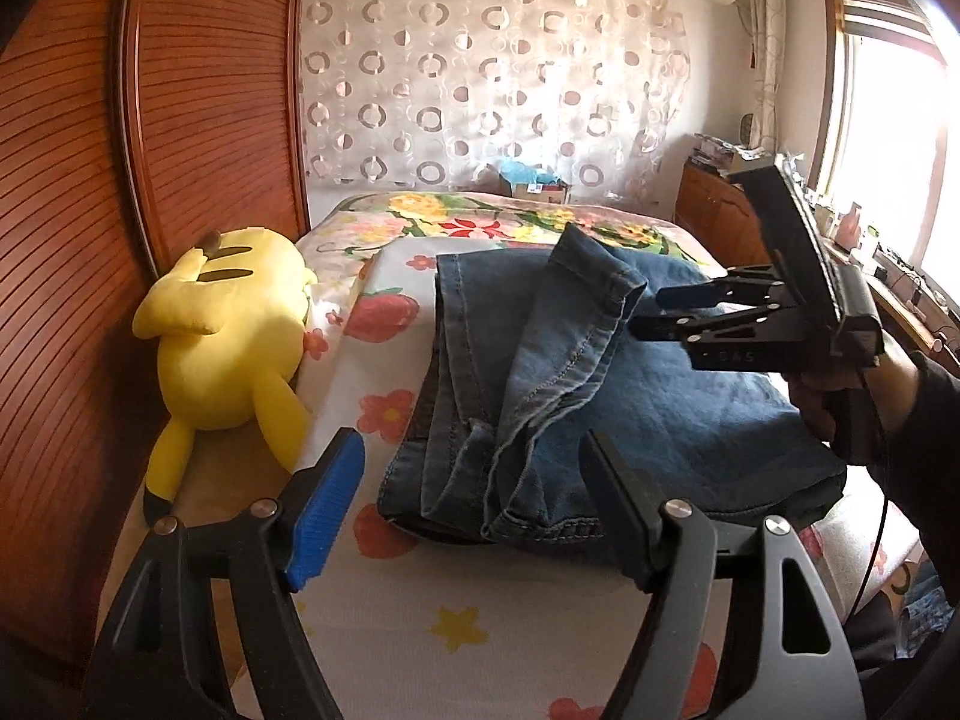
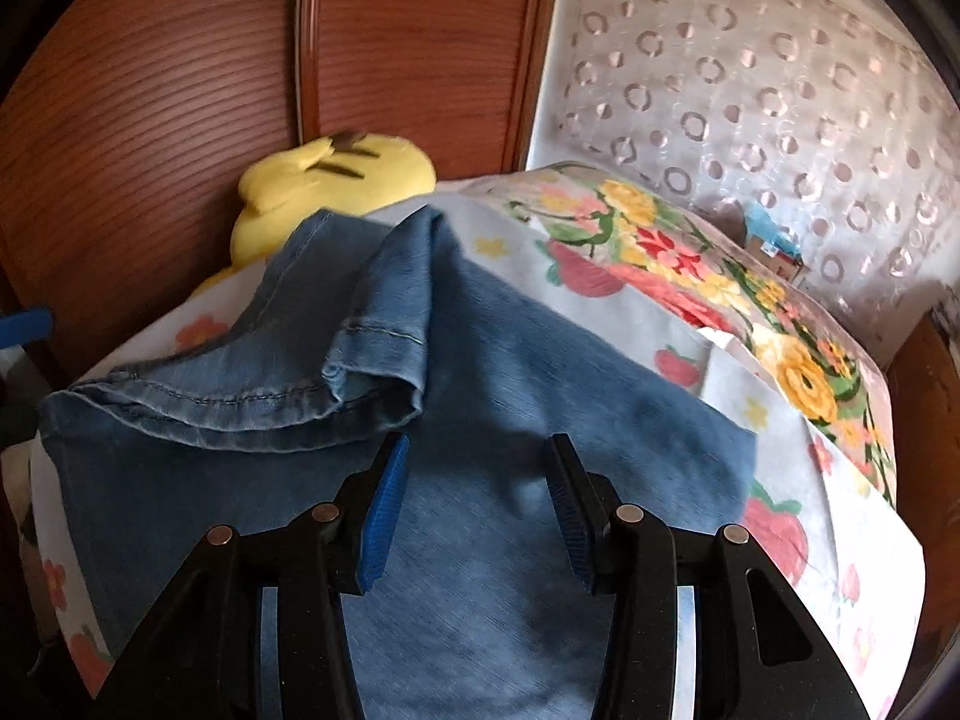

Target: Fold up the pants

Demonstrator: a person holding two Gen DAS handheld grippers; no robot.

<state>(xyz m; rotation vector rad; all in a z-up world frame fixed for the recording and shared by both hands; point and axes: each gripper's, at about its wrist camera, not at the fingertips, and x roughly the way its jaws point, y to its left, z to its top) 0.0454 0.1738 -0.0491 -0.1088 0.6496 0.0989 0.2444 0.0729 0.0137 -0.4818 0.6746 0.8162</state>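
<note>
Left gripper (image 1: 474,498) nearest the lens: jaws spread wide, nothing between the pads, blue left pad (image 1: 324,516) over bare sheet. The near hem end of the jeans (image 1: 600,396) sits just past the fingertips, roughly centred in the gap but not touched as far as I can tell. Jeans lie folded in a stack on the floral bedsheet (image 1: 456,618), with one leg end flopped loose across the top, cuff pointing away. Right gripper (image 2: 477,492): jaws part open, no cloth pinched; both pads hang over the flat denim panel, and the loose cuff (image 2: 372,384) lies just ahead of the left pad. From the left wrist view the right gripper comes in from the right side over the far half of the stack, held by a hand (image 1: 822,402) in a dark sleeve. Further back: yellow plush toy (image 1: 228,348) left of the jeans, against the wooden slatted door (image 1: 78,210); patterned curtain (image 1: 492,72) behind the bed.
</note>
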